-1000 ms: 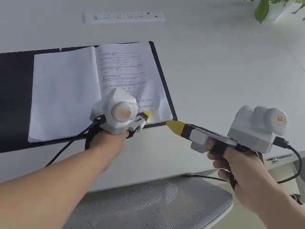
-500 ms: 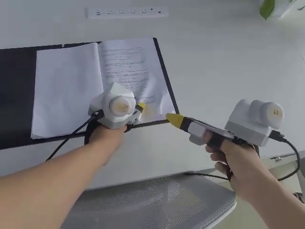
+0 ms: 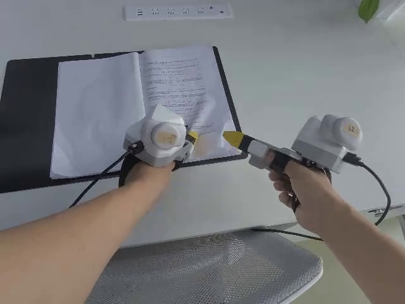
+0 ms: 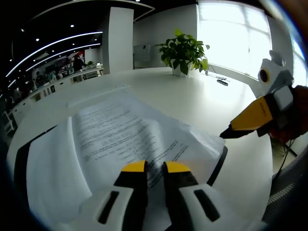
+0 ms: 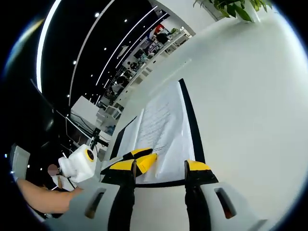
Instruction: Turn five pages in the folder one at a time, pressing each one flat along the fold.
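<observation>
black folder (image 3: 25, 95) lies open on the white worktop (image 3: 304, 76), with a blank page (image 3: 95, 107) on its left half and a printed page (image 3: 180, 88) on its right. left gripper (image 3: 192, 135) sits low over the printed page's lower right part, held from below by a hand. its fingers are nearly together with a thin gap, and nothing seen gripped; whether they touch the paper i cannot tell. right gripper (image 3: 233, 138) points left at the folder's right edge near the lower corner, just beside the left gripper's tips, fingers spread wide and empty.
</observation>
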`<act>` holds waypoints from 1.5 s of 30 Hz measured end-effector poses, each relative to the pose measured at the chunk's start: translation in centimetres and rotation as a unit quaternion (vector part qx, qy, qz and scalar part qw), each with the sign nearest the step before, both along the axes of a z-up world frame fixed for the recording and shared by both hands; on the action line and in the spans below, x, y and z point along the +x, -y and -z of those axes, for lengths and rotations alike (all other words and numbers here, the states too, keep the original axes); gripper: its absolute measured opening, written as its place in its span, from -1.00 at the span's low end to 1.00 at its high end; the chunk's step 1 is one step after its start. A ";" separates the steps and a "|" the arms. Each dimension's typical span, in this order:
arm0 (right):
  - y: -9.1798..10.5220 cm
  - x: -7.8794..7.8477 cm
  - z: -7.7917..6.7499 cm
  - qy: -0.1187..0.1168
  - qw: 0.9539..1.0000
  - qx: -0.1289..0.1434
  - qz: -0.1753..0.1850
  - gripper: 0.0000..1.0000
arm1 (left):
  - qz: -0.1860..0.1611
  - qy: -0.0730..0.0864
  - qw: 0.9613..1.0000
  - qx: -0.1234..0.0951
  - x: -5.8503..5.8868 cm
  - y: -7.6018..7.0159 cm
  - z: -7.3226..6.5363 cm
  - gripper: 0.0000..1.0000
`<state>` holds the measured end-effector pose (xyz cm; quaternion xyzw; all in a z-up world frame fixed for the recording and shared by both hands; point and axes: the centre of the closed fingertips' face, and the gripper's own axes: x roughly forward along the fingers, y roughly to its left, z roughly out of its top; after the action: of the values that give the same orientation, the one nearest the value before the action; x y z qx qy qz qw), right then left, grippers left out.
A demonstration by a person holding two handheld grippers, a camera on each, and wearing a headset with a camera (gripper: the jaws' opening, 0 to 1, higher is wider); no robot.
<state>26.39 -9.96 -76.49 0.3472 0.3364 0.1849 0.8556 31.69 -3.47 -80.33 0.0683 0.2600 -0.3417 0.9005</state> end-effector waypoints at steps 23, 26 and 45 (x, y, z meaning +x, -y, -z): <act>0.2 1.0 1.4 -0.022 0.998 0.022 0.054 -1.00 | -0.019 -0.036 0.998 -0.045 -0.3 -0.3 -0.3 -0.84; 0.0 1.1 0.5 -0.007 0.998 0.027 0.056 -1.00 | -0.023 -0.033 0.998 -0.053 -0.7 -0.7 -0.9 -0.52; -6.2 1.0 -8.2 0.134 0.990 0.004 -0.042 -1.00 | -0.127 -0.052 0.985 -0.109 -3.4 -13.9 -7.0 -0.30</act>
<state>27.42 -3.76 -68.29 0.3082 0.2324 0.2666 0.8831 28.34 10.42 -73.36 -0.0816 0.2741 -0.2536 0.9241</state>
